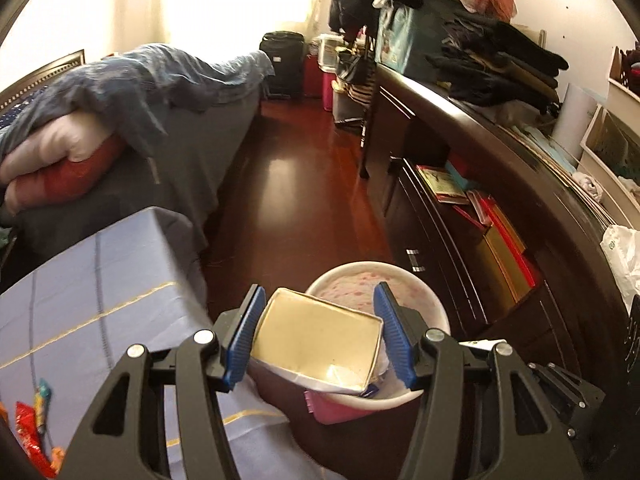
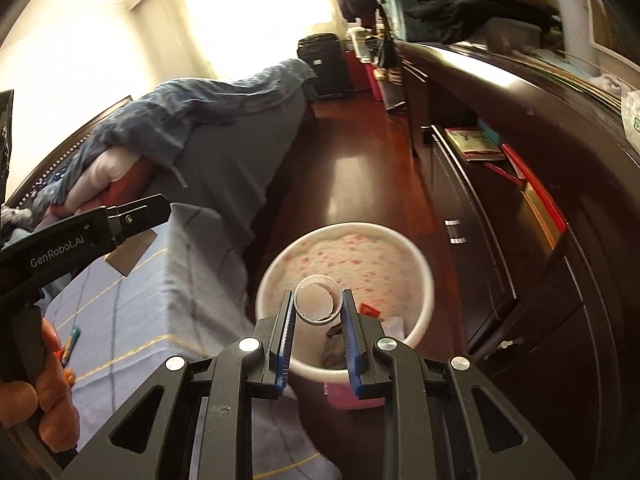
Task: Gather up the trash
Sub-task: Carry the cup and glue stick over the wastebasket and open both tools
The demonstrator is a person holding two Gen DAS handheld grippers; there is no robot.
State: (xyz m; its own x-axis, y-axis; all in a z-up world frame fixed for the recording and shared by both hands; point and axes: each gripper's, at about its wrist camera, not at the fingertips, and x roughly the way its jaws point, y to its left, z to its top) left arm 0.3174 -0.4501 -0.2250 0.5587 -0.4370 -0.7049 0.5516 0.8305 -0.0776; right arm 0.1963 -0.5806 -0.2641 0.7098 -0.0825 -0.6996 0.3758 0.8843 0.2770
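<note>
A white trash bin (image 1: 434,308) with a pink-spotted liner stands on the floor beside the table; it also shows in the right wrist view (image 2: 424,276). My left gripper (image 1: 320,338) is open above its rim, and an opened carton (image 1: 316,348) lies between the fingers, not squeezed, resting on the bin's edge. My right gripper (image 2: 318,334) is shut on a small white paper cup (image 2: 318,300) and holds it over the bin. Wrappers (image 2: 368,310) lie at the bin's bottom. The left gripper's body (image 2: 80,236) shows at the left of the right wrist view.
A table with a pale blue cloth (image 1: 80,288) is at the left, with colourful wrappers (image 1: 32,432) on it. A bed (image 1: 140,92) lies beyond. A dark dresser (image 1: 500,184) with an open drawer runs along the right. Wooden floor (image 1: 288,184) lies between them.
</note>
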